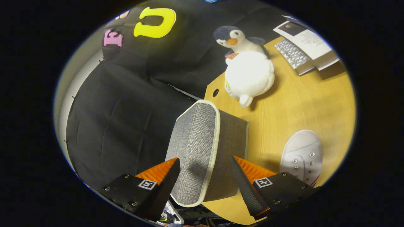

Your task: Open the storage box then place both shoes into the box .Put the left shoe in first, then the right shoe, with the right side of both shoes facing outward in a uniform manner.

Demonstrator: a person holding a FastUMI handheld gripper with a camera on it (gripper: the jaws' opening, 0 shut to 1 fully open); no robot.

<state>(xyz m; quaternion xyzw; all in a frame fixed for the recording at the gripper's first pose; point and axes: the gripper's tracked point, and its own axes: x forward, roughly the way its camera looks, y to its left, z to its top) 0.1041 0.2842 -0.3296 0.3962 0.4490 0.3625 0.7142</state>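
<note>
A grey fabric storage box (202, 142) with pale trim stands at the corner of the wooden table (300, 104), its lid down. My gripper (205, 159) is open, and the box fills the gap between its fingers and reaches beyond them. One fingertip overlaps the trimmed lid face; the other lies in front of the box's darker side wall. I cannot tell whether either finger touches the fabric. A white canvas shoe (301, 156) with metal eyelets lies on the table just past that second finger, partly hidden behind it.
A plush penguin (249, 72) sits on the table beyond the box. Two stacked books (304, 47) lie at the far side. A round cable hole (215, 92) marks the table corner next to the black cloth wall (126, 110).
</note>
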